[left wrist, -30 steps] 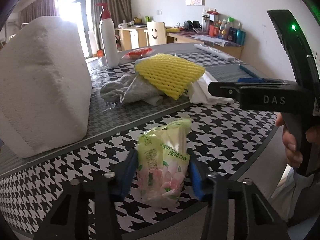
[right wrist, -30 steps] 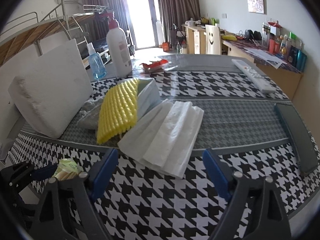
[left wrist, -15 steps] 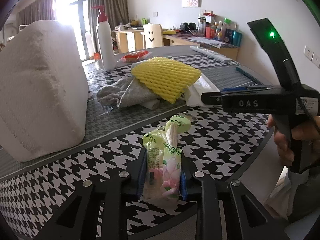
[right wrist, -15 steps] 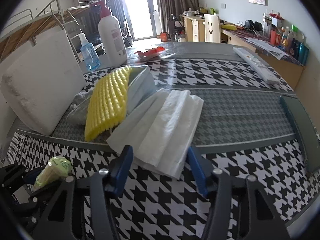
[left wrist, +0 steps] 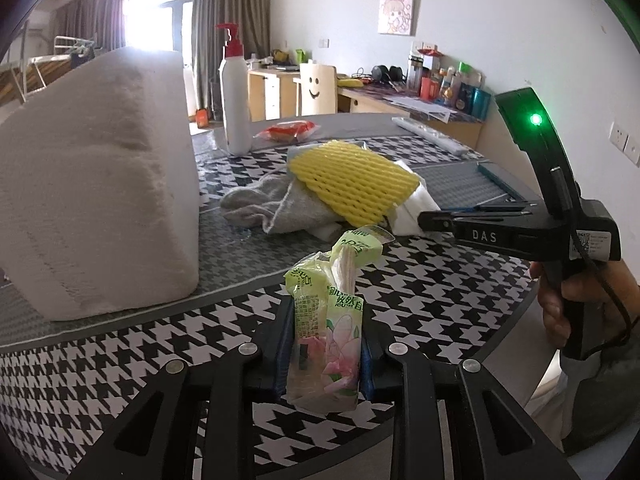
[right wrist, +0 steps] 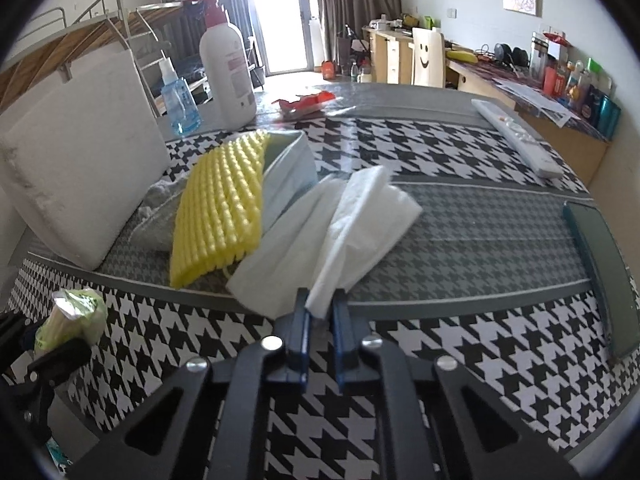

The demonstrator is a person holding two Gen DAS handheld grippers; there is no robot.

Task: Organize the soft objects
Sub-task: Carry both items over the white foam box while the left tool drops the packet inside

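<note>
Evidently readying both for sorting, the left tongs [left wrist: 323,354] squeezed the tissue packet [left wrist: 325,322] while the right tongs [right wrist: 320,326], just closing, pinched the white tissue [right wrist: 352,224].

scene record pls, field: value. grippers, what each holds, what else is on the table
left gripper: shut on the green tissue pack
right gripper: jaws just closed, shut on the near edge of the white tissue
pile: yellow foam net lies over a grey cloth, beside the white tissue
white foam block: standing at the table's left
pump bottle: upright, far side
table: houndstooth cover
</note>
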